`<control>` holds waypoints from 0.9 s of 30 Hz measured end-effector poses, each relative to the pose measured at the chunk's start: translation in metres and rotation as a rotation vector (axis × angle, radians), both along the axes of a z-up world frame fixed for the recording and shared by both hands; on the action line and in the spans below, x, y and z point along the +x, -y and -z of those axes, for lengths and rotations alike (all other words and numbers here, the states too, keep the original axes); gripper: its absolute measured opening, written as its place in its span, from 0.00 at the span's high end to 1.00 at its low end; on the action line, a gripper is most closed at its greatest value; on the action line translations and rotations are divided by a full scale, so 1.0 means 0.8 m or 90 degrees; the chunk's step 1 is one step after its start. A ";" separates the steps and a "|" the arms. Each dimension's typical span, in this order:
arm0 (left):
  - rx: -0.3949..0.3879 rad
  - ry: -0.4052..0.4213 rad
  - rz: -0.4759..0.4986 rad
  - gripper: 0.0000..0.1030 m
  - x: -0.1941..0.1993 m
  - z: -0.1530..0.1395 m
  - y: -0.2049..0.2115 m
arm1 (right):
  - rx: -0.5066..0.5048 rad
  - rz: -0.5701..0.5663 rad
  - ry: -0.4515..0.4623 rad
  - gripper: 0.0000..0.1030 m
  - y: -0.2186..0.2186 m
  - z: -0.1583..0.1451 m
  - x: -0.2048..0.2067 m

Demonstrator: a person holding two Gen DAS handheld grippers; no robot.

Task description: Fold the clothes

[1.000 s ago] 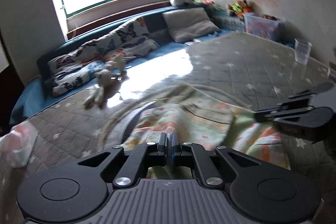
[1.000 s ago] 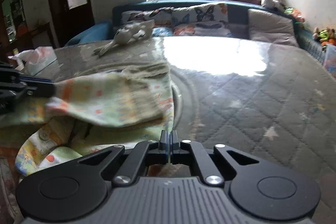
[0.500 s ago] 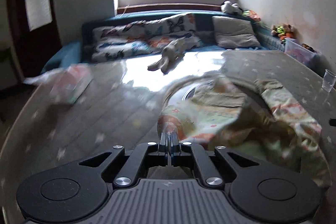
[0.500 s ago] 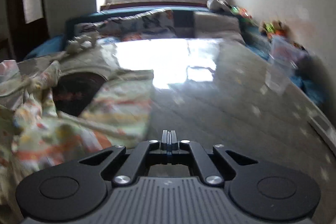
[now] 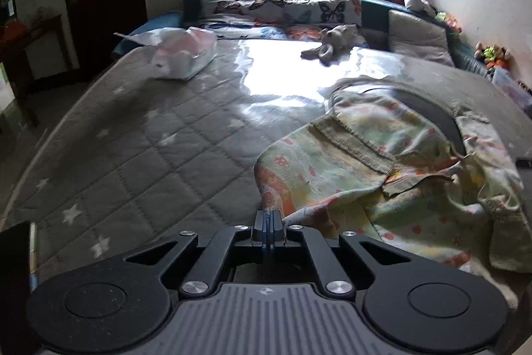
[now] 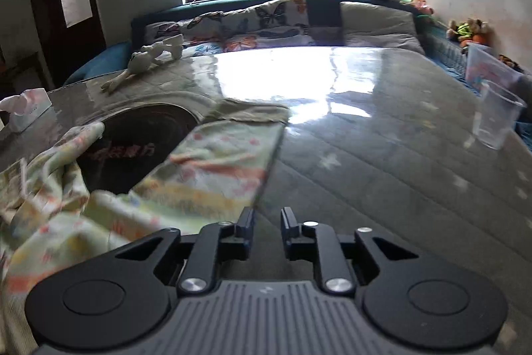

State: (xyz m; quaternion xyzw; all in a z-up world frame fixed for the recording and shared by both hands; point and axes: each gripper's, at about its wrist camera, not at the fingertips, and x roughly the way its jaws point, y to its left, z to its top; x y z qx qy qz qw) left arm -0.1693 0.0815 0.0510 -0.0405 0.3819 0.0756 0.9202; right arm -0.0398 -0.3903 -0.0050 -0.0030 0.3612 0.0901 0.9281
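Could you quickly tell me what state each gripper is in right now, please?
Left gripper: shut on a corner of the garment.
Right gripper: jaws opening, nothing between them; the garment's edge lies just left of them.

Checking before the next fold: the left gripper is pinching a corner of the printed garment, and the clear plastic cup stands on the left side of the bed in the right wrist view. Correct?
Not quite. The left gripper does pinch the printed garment, but the clear plastic cup stands on the right side, as the right wrist view shows.
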 end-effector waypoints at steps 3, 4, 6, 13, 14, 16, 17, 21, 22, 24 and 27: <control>0.004 -0.013 -0.014 0.98 -0.007 0.002 -0.008 | -0.014 -0.006 0.001 0.82 -0.015 0.003 0.028; 0.005 -0.017 -0.018 0.98 -0.009 0.003 -0.011 | -0.016 -0.003 0.003 0.81 -0.017 0.005 0.037; 0.006 -0.025 -0.025 1.00 -0.011 0.005 -0.015 | -0.019 0.002 0.005 0.75 -0.020 0.008 0.054; -0.018 -0.057 -0.057 1.00 -0.011 0.018 -0.043 | -0.024 0.017 0.013 0.89 -0.027 0.014 0.082; -0.015 -0.053 -0.056 0.99 -0.010 0.015 -0.042 | -0.025 0.017 0.014 0.96 -0.029 0.014 0.084; -0.007 -0.041 -0.047 0.98 -0.005 0.007 -0.039 | -0.030 0.022 0.016 0.98 -0.028 0.013 0.082; -0.003 -0.033 -0.041 0.96 -0.001 0.003 -0.036 | -0.035 0.026 0.019 0.98 -0.028 0.012 0.080; 0.012 0.001 -0.012 0.67 0.014 -0.017 -0.023 | -0.081 0.059 0.053 0.98 -0.016 -0.001 0.059; 0.015 0.007 -0.004 0.59 0.020 -0.021 -0.018 | -0.092 0.068 0.058 0.98 -0.010 -0.005 0.050; 0.020 0.020 0.017 0.53 0.032 -0.026 -0.007 | -0.110 0.081 0.066 0.98 0.003 -0.013 0.033; 0.022 0.037 0.056 0.53 0.054 -0.031 0.011 | -0.129 0.101 0.073 0.98 0.020 -0.020 0.006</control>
